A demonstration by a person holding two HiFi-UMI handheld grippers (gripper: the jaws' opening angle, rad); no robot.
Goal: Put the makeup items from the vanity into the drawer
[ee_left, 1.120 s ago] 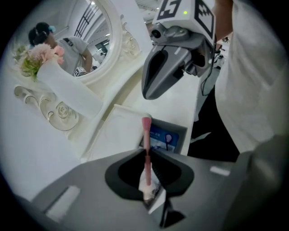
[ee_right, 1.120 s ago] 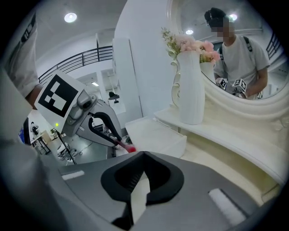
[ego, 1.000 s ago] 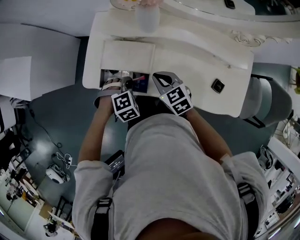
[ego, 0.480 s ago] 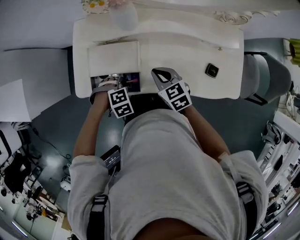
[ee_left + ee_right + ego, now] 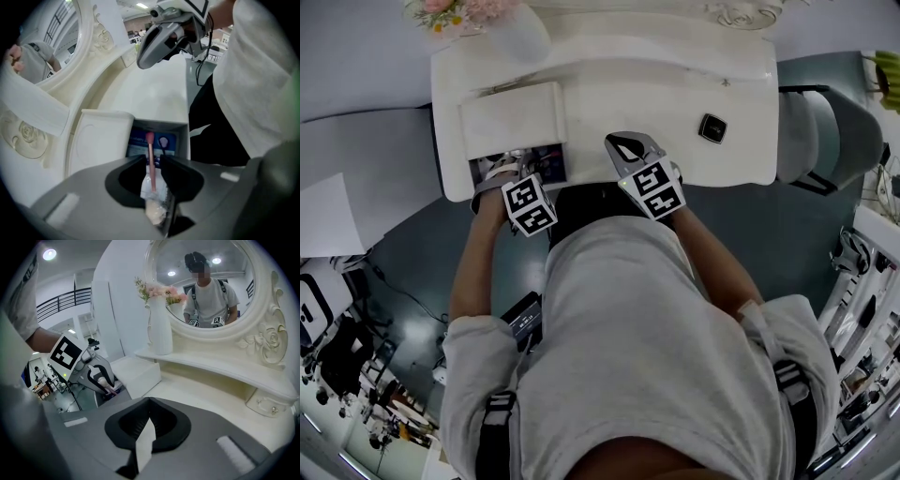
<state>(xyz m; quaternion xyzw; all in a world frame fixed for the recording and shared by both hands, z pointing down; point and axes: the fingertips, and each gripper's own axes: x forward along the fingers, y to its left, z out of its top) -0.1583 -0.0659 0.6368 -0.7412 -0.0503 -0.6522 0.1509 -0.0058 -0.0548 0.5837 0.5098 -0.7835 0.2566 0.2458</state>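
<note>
White is everywhere on this vanity table (image 5: 609, 89), and we're looking steeply down on it now. At its near left corner the drawer (image 5: 551, 165) stands pulled open, and the left tongs (image 5: 504, 171) hang right over it. In the left gripper view those tongs (image 5: 154, 161) are opening as we speak, with a pink-handled applicator (image 5: 151, 164) in a clear wrapper standing between them. Its pink tip points toward the drawer (image 5: 183, 127), and a little gap shows on each side of the stem. Below it we can see blue packaging (image 5: 140, 143) lying inside the drawer.

Over to the right tongs (image 5: 624, 146), which hover just over the near edge of the table, right of the drawer. In the right gripper view they (image 5: 148, 427) are pressed fully together with nothing in them.

What else is out there? A white box (image 5: 511, 117) sits on the table just beyond the drawer. A small dark compact (image 5: 712, 127) lies well to the right, on its own. At the far left, a white vase (image 5: 521, 34) holds pink flowers (image 5: 455, 11), and the oval mirror (image 5: 206, 282) rises behind the table.
</note>
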